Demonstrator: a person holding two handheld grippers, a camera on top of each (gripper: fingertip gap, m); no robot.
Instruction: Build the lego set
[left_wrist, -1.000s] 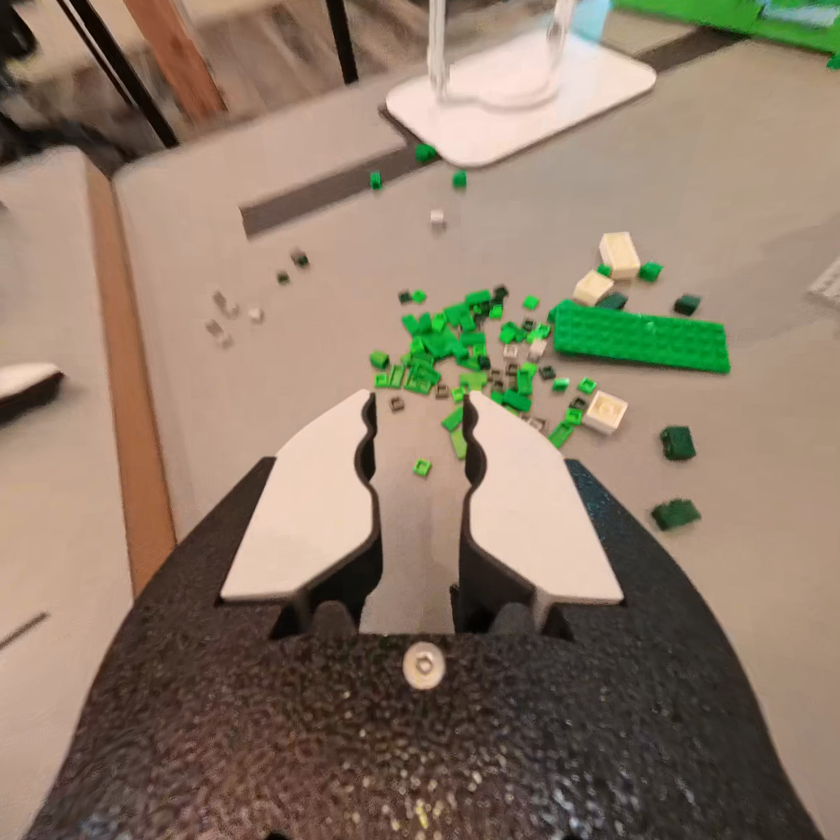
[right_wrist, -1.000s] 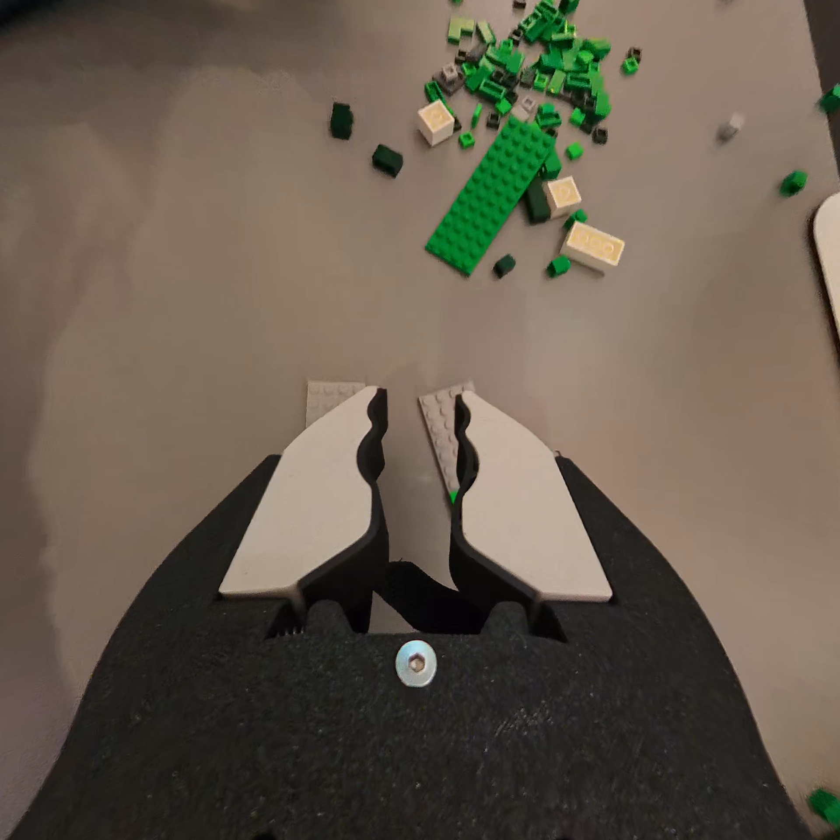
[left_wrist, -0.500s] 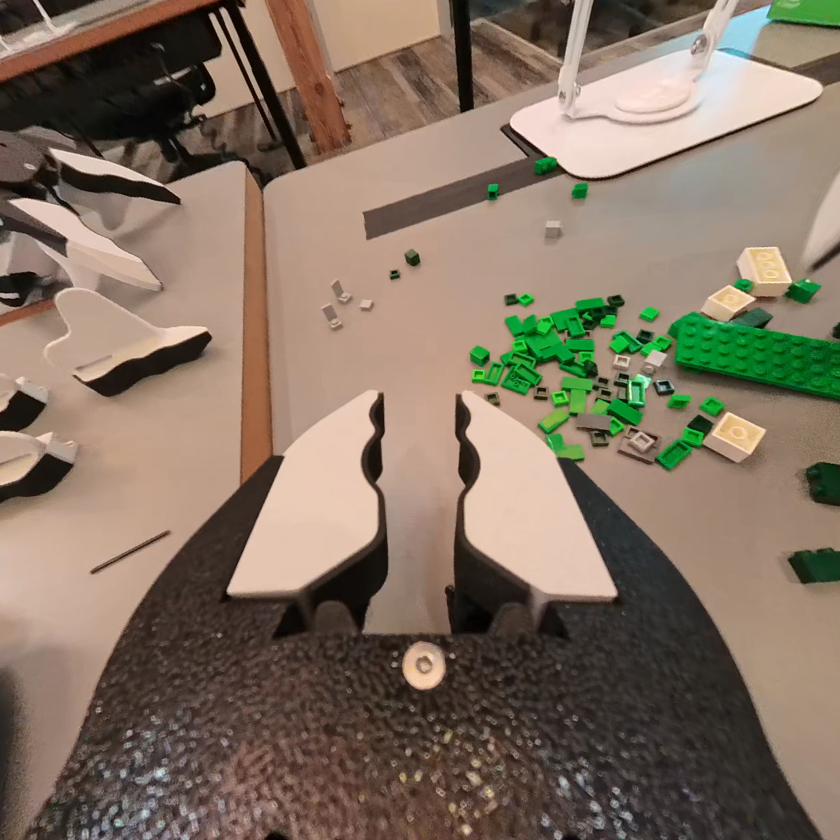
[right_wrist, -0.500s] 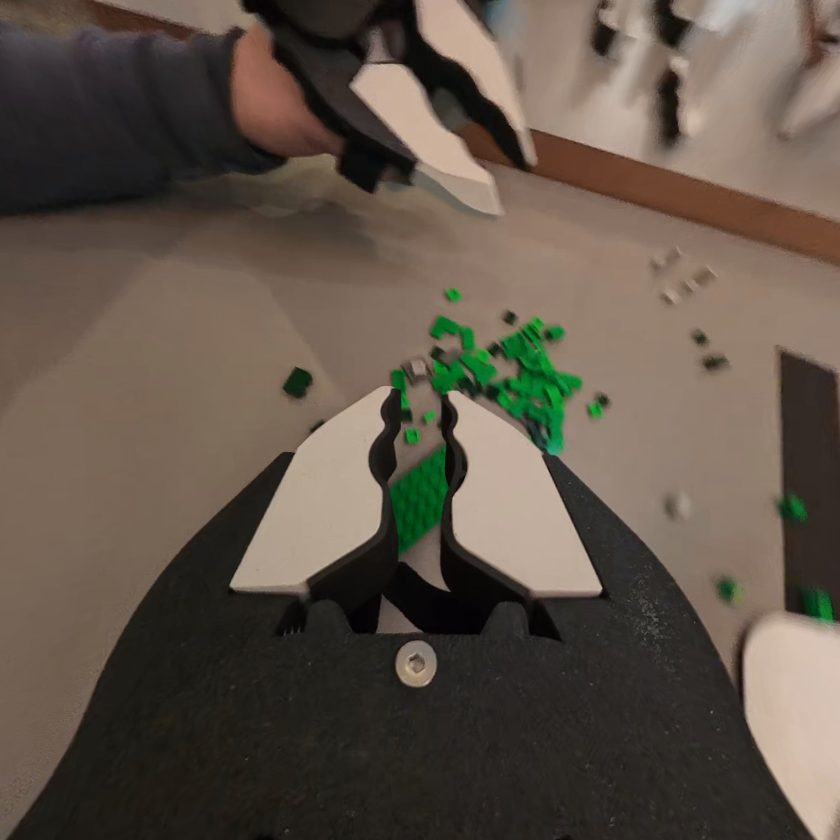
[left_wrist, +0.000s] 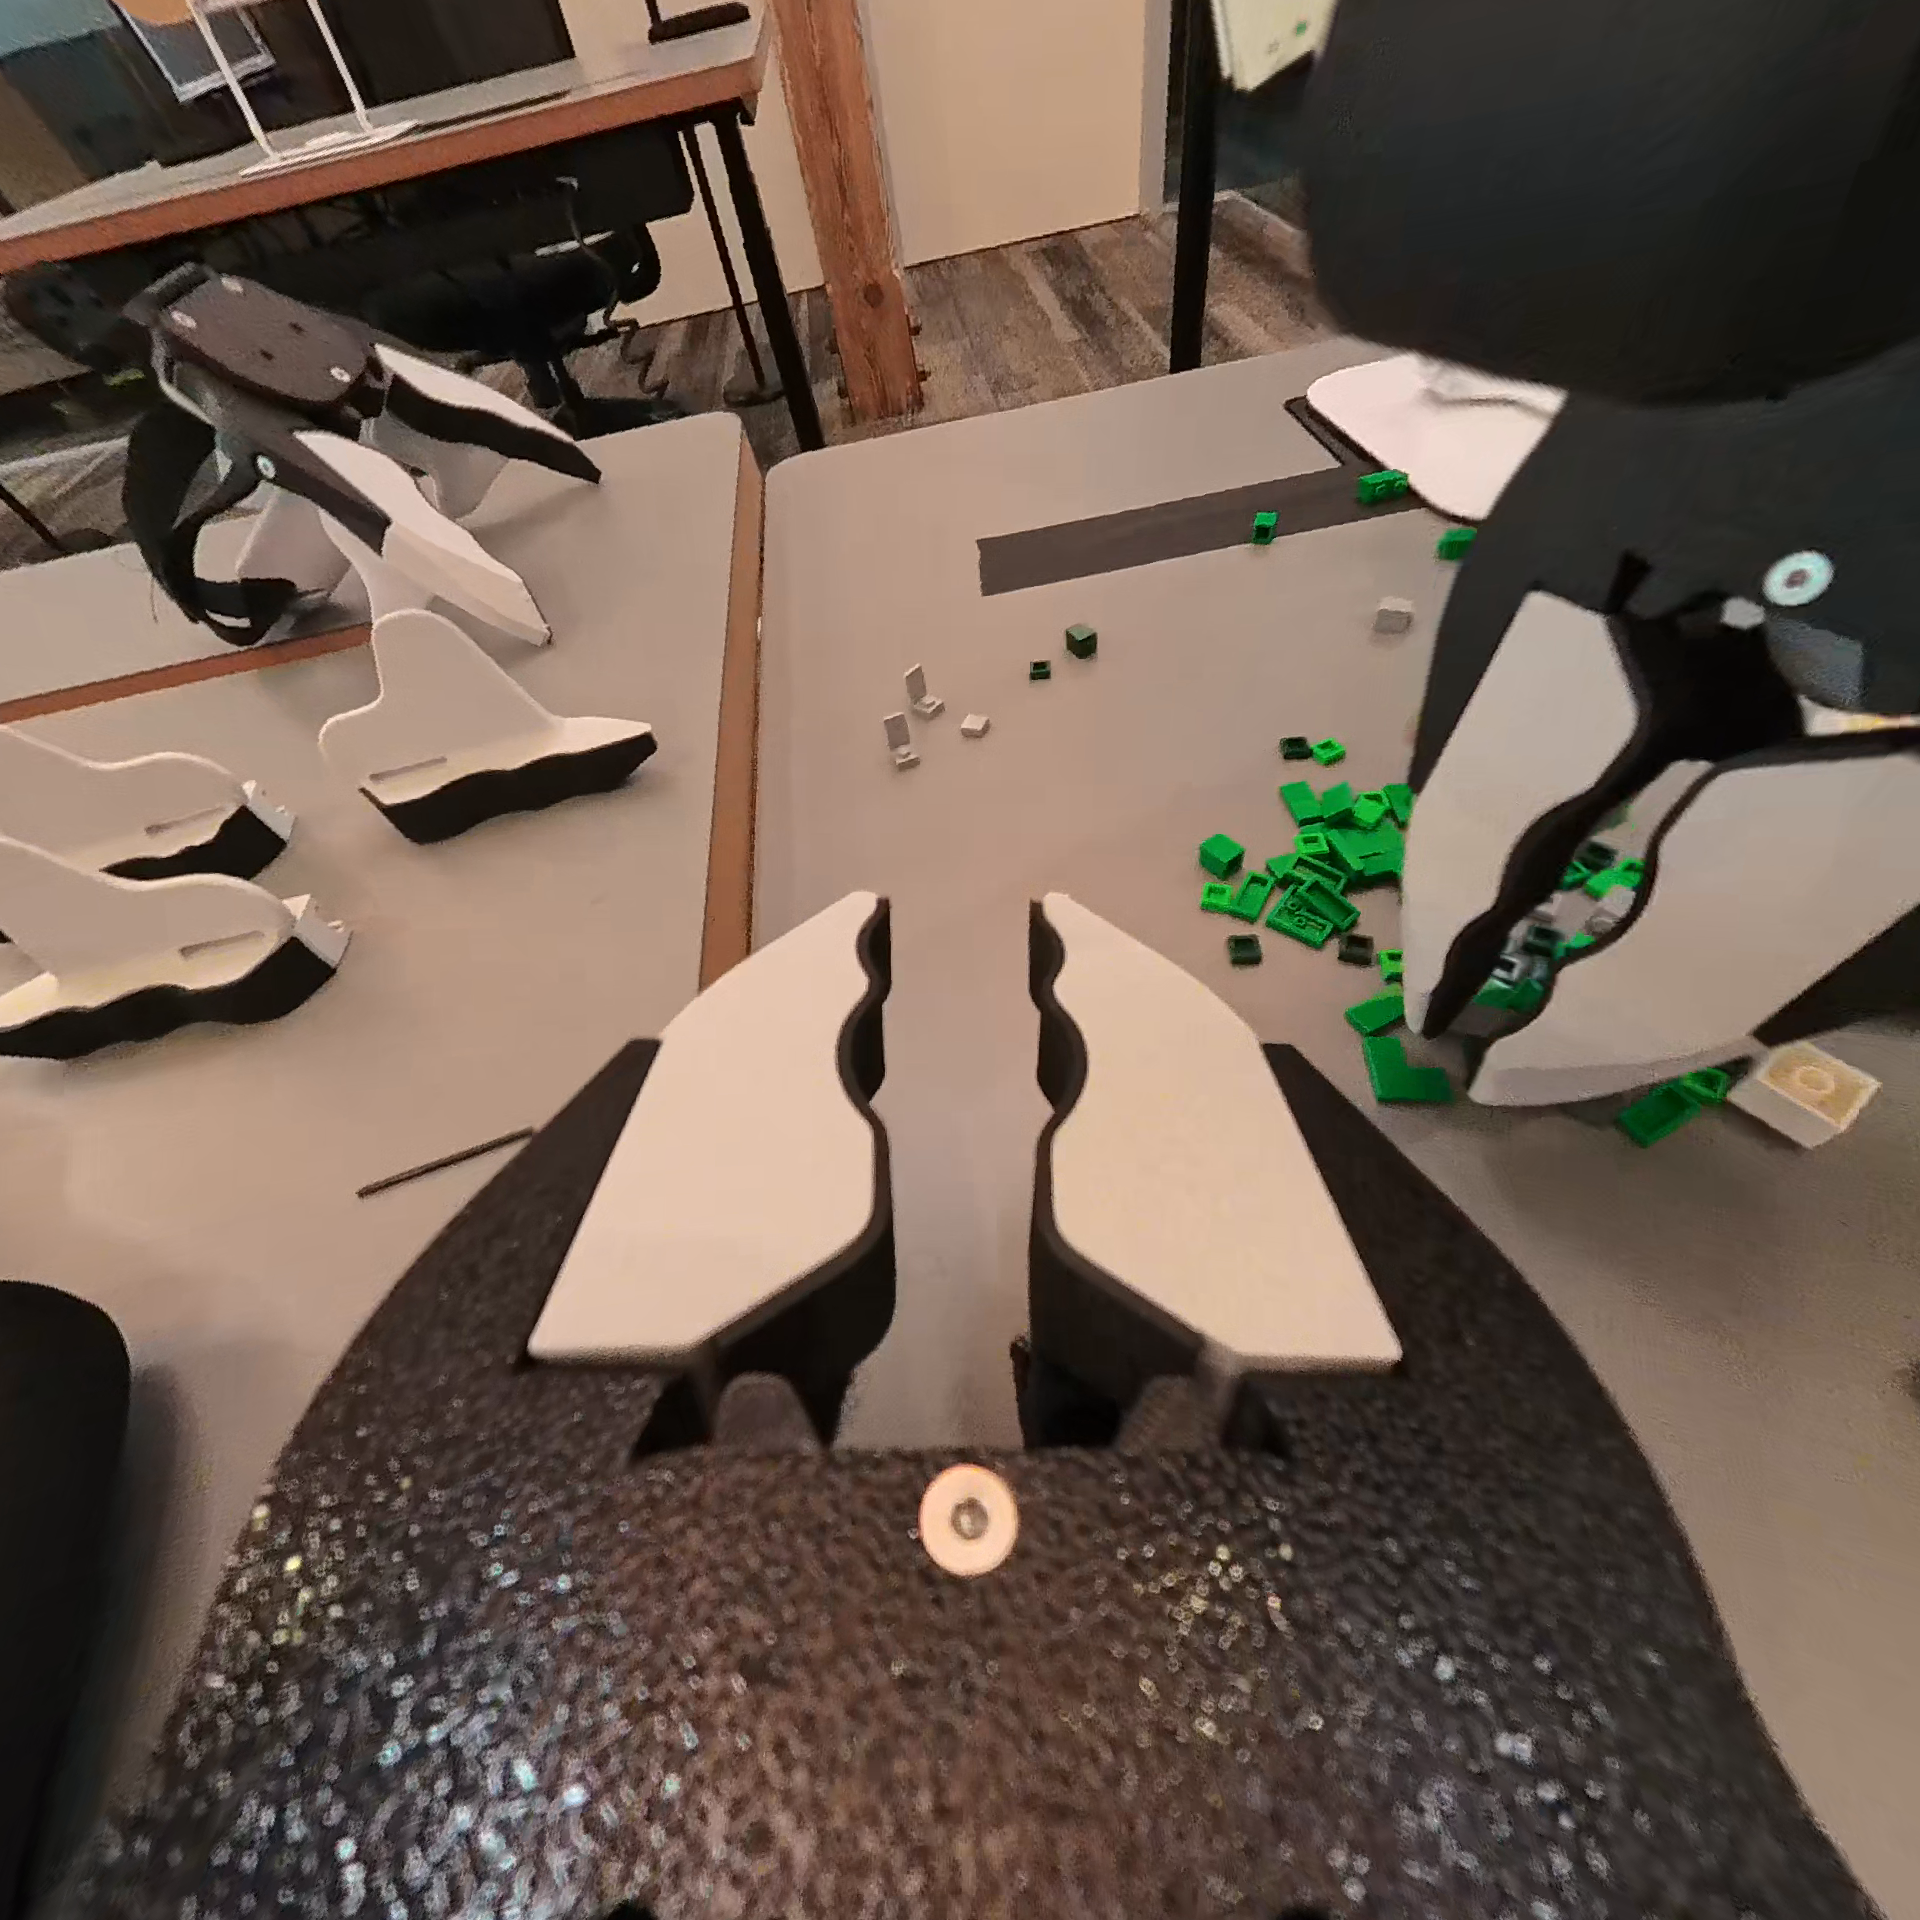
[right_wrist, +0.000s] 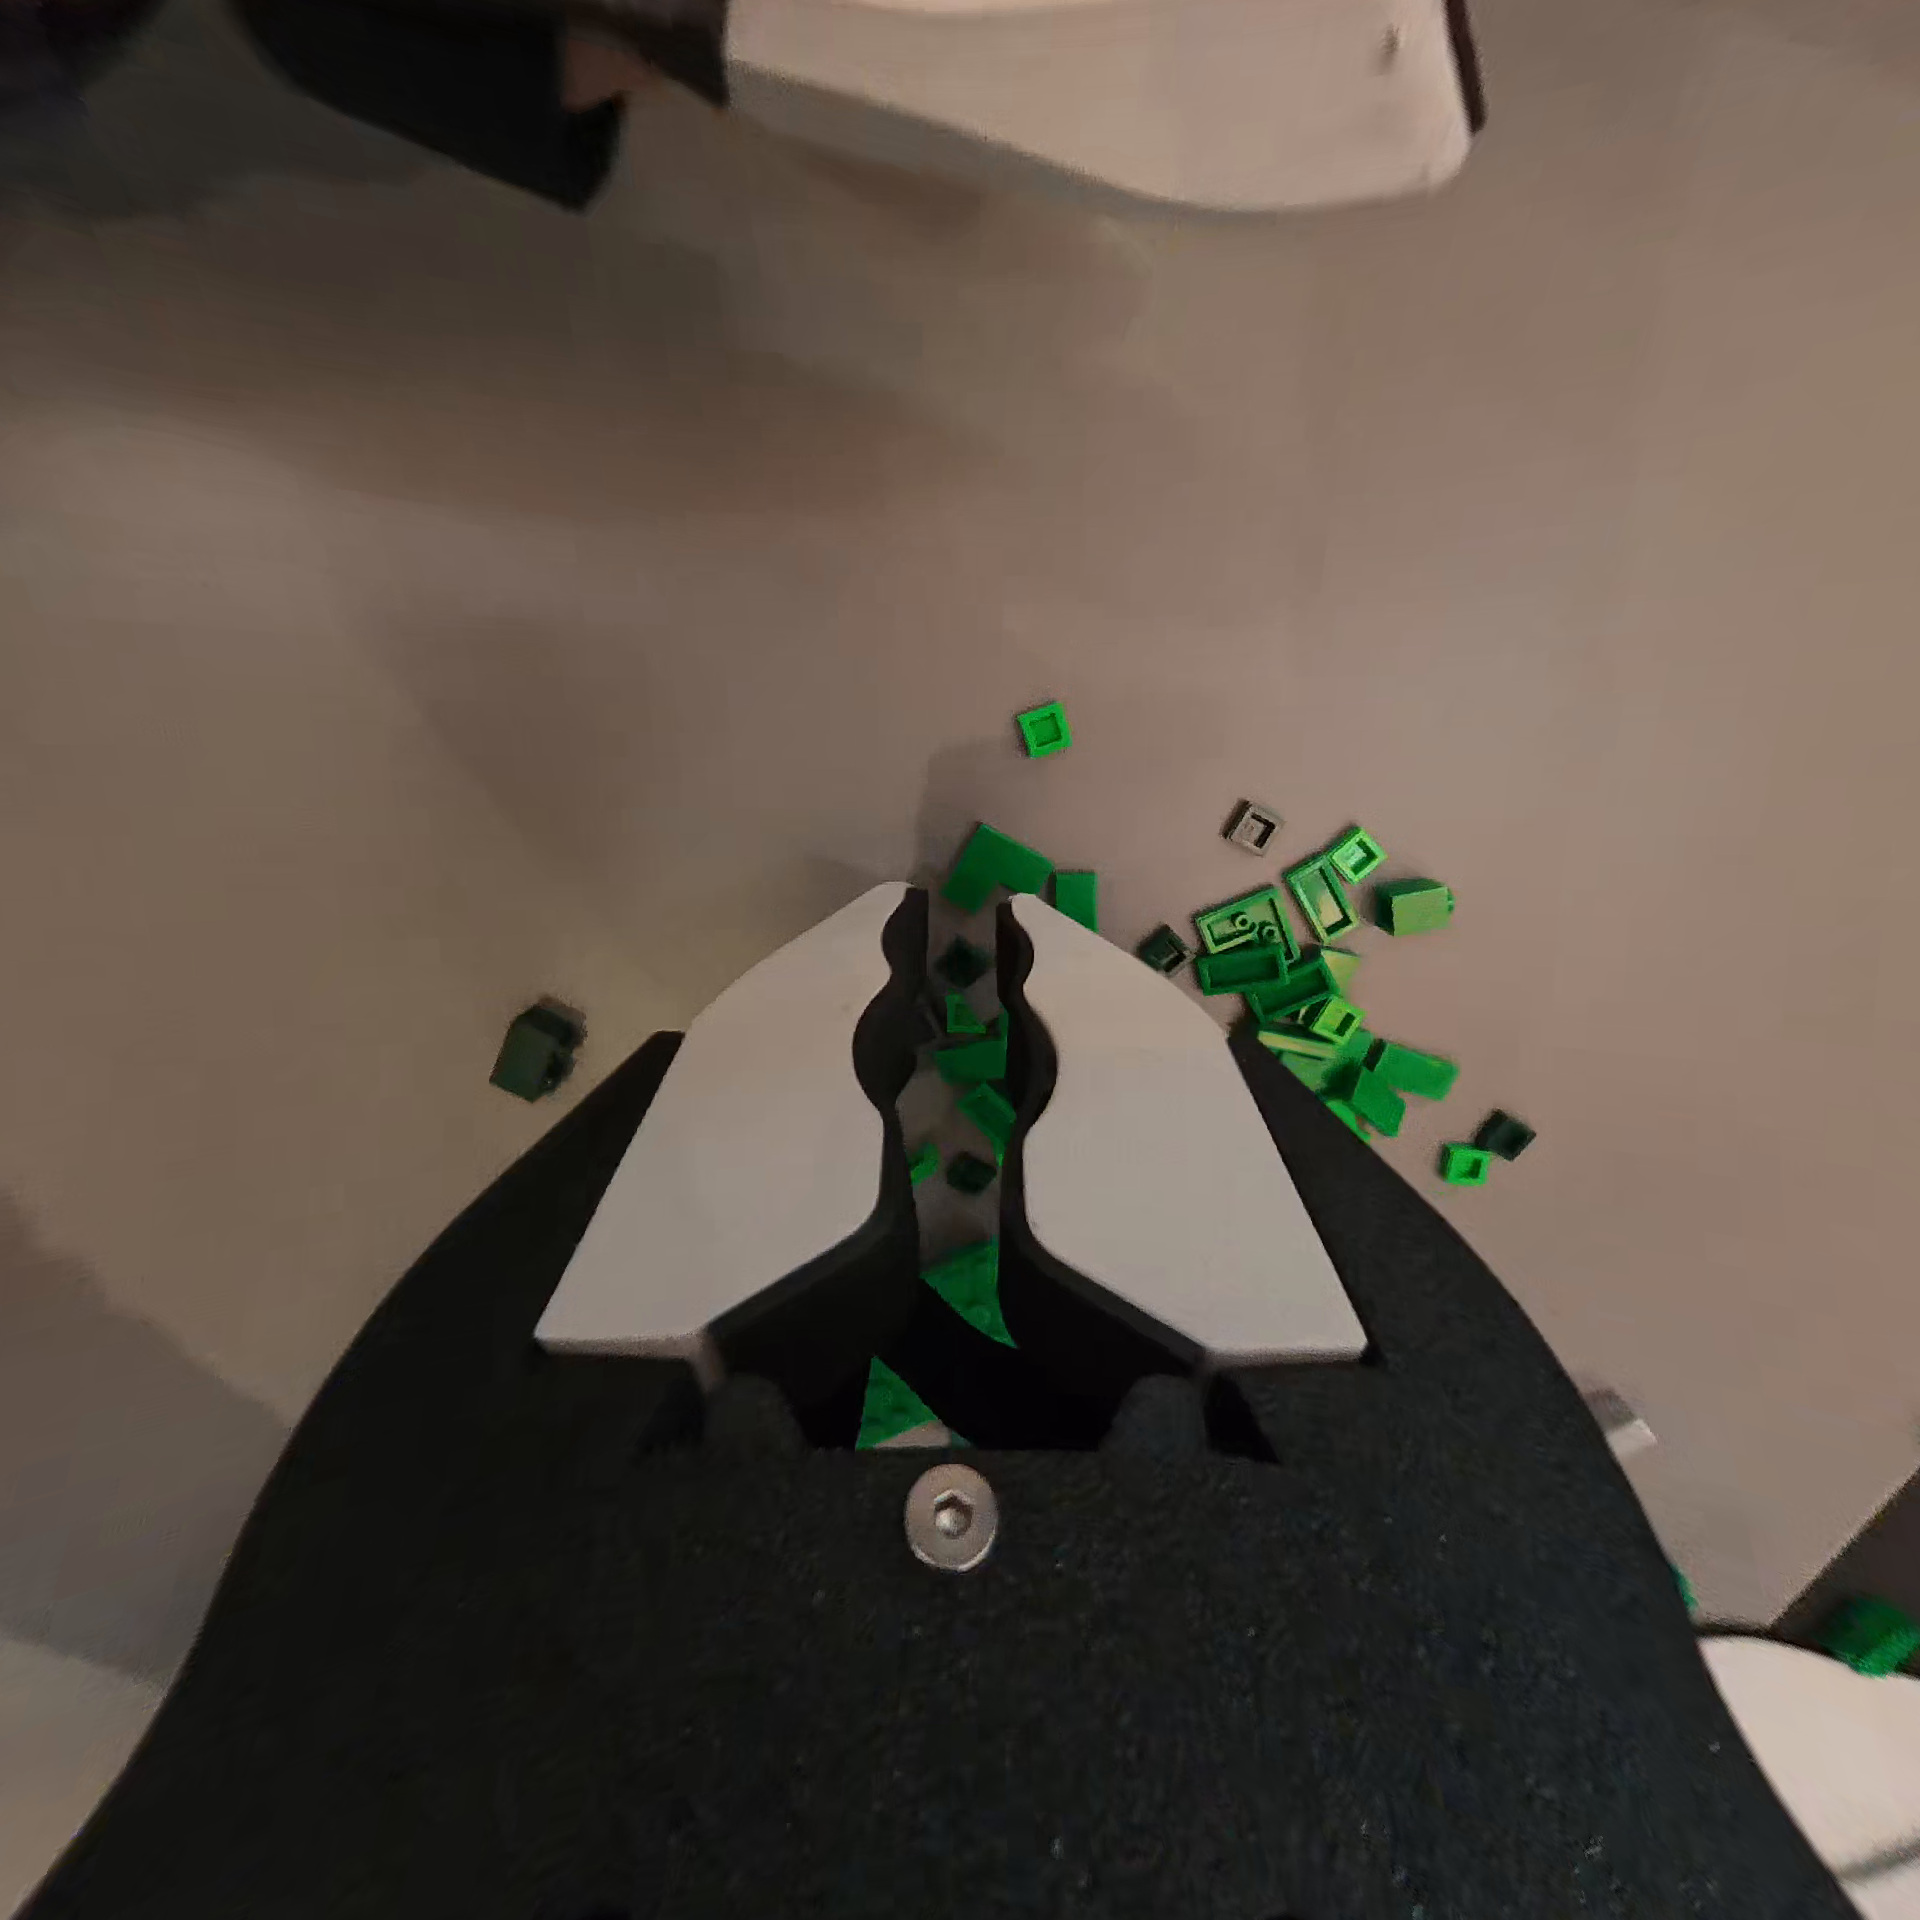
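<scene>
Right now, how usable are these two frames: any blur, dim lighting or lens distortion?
Left wrist view: evenly lit, mostly sharp, table edges bowed by the wide lens; the right gripper is softly blurred. Right wrist view: dimmer, brownish, a broad shadow over the table; the green pieces stay legible, edges smear.

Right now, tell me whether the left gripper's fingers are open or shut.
Open. The left gripper shows bare grey tabletop between its white fingers, holding nothing.
</scene>
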